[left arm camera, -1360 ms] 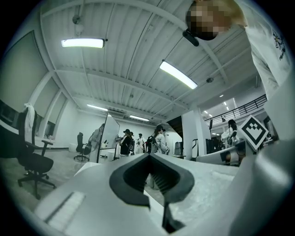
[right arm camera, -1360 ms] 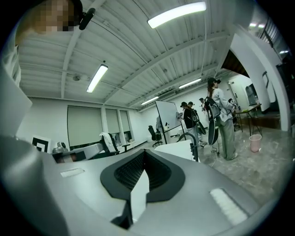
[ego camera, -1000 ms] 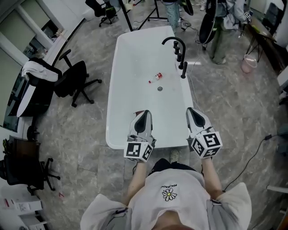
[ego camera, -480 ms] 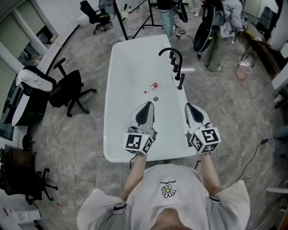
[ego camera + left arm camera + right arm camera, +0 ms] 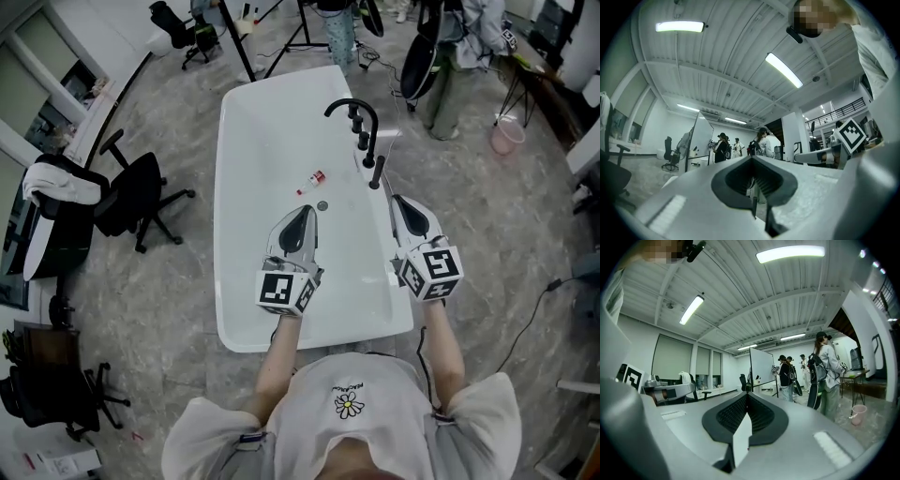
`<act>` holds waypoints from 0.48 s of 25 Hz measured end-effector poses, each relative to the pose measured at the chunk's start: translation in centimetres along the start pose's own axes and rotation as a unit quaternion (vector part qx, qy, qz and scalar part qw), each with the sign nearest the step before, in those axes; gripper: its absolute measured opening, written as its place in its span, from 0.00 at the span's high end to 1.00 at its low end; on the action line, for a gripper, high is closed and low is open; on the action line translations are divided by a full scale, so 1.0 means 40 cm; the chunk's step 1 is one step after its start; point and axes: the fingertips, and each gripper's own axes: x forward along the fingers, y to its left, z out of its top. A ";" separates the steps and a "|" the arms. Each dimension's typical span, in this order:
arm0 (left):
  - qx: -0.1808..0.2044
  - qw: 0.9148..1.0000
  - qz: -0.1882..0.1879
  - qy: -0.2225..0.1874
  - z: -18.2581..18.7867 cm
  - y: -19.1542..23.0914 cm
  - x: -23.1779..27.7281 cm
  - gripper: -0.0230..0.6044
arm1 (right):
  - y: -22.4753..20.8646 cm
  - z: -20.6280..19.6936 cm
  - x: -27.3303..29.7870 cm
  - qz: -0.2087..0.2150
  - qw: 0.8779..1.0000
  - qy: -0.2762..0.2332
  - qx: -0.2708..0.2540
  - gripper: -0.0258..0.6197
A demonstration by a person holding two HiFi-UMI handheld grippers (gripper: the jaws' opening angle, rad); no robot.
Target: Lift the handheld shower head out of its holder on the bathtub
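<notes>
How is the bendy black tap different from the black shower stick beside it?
The tap bends over in a tall arch toward the tub's inside; the shower head is a short, straight stick standing in its holder. The tap is farther from the person; the shower head is closer, just beyond the right tool. Both are black and stand on the bathtub along its right rim.

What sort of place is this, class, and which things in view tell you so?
Probably an open office or studio, not a bathroom: the bathtub stands among office chairs, with a whiteboard and people standing nearby.
</notes>
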 end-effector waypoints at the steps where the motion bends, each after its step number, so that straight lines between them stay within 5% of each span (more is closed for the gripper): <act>1: 0.003 1.000 -0.003 0.005 -0.011 0.010 0.019 0.96 | -0.009 -0.002 0.023 -0.001 1.000 0.001 -0.001 0.92; 12: -0.017 0.999 -0.030 0.039 -0.237 0.062 0.222 0.96 | -0.260 -0.149 0.261 -0.053 0.998 0.027 -0.026 0.92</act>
